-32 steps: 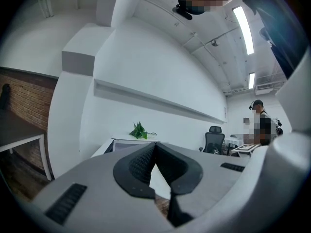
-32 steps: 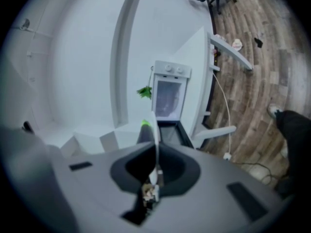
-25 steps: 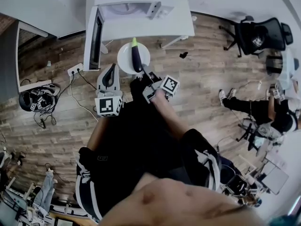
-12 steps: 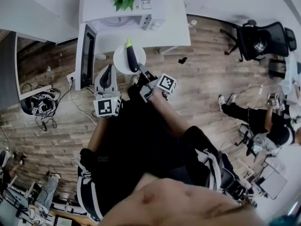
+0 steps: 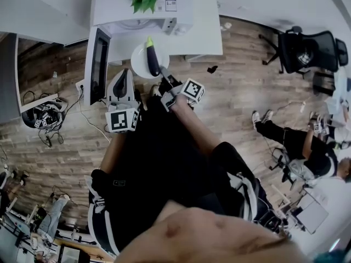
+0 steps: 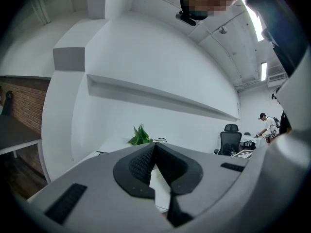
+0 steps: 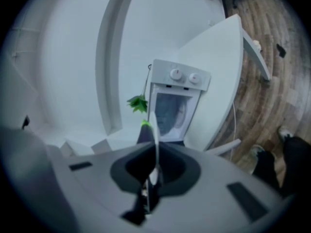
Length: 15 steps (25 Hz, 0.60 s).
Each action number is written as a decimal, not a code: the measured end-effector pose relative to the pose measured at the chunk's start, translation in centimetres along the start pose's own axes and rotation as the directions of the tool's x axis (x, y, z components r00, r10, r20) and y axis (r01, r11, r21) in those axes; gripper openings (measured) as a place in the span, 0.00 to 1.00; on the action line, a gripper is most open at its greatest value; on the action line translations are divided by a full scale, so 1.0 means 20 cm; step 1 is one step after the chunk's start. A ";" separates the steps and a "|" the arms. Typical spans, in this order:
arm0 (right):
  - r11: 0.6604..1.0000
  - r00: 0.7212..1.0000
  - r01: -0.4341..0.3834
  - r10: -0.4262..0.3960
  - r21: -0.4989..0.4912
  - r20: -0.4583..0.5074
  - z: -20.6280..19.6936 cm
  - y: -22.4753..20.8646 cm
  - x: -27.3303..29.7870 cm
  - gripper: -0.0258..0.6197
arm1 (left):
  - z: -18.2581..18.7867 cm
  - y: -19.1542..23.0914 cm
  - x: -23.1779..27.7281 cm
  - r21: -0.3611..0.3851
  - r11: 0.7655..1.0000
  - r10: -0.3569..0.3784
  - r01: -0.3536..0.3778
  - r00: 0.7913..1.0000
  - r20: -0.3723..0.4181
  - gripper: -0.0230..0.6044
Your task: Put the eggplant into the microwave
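The white desk (image 5: 209,30) carries the microwave (image 5: 137,25), its door (image 5: 99,64) swung open. In this carrying step the plate (image 5: 138,63) bearing the eggplant (image 5: 152,59) hangs just short of the opening, its rim pinched by the right tongs (image 5: 163,77). Next, it likely needs sliding in level. The left tongs (image 5: 125,74) are closed and empty. The plate is nearer the microwave than a second ago.

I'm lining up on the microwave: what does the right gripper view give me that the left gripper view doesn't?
Only the right gripper view: the front of the white microwave with its two knobs, the white plate seen edge-on and pinched in the right tool, and the purple eggplant on it. Only the left gripper view: the left tool shut on nothing, a black office chair and a distant person. Both: the green leafy plant.
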State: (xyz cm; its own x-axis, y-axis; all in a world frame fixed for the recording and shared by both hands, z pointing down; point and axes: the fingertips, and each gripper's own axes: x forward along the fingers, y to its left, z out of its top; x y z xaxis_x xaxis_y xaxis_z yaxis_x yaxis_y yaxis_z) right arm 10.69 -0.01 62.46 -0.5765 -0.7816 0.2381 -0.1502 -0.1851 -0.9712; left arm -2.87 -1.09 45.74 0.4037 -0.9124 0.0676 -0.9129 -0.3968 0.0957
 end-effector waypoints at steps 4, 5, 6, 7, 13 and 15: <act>1.000 1.000 -0.014 0.014 0.014 0.017 -0.01 0.02 0.06 0.10 | 0.02 0.04 0.06 0.002 1.000 -0.027 0.027 1.000 0.009 0.09; 1.000 1.000 -0.013 0.012 0.016 0.023 0.00 0.02 0.07 0.10 | 0.02 0.05 0.07 0.001 0.999 -0.032 0.032 0.999 0.011 0.09; 1.000 1.000 -0.010 0.009 0.021 0.030 0.00 0.02 0.08 0.10 | 0.03 0.07 0.09 0.001 0.999 -0.035 0.035 0.999 0.013 0.09; 1.000 0.999 -0.008 0.007 0.026 0.038 0.00 0.02 0.09 0.10 | 0.04 0.09 0.11 0.002 0.999 -0.036 0.036 0.999 0.016 0.09; 0.999 0.997 0.004 -0.007 0.035 0.078 0.03 0.03 0.17 0.10 | 0.07 0.19 0.22 0.004 0.998 -0.065 0.065 0.998 0.021 0.09; 0.999 0.996 0.012 -0.014 0.030 0.085 0.05 0.02 0.21 0.10 | 0.07 0.22 0.26 0.000 0.997 -0.073 0.073 0.997 0.021 0.09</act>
State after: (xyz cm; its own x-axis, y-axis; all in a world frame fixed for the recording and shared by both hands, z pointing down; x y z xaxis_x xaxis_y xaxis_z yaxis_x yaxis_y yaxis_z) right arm 8.93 -3.95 62.99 -0.5040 -0.8267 0.2503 -0.1330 -0.2121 -0.9682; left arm -4.90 -7.72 45.15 0.4676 -0.8830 0.0400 -0.8811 -0.4621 0.1007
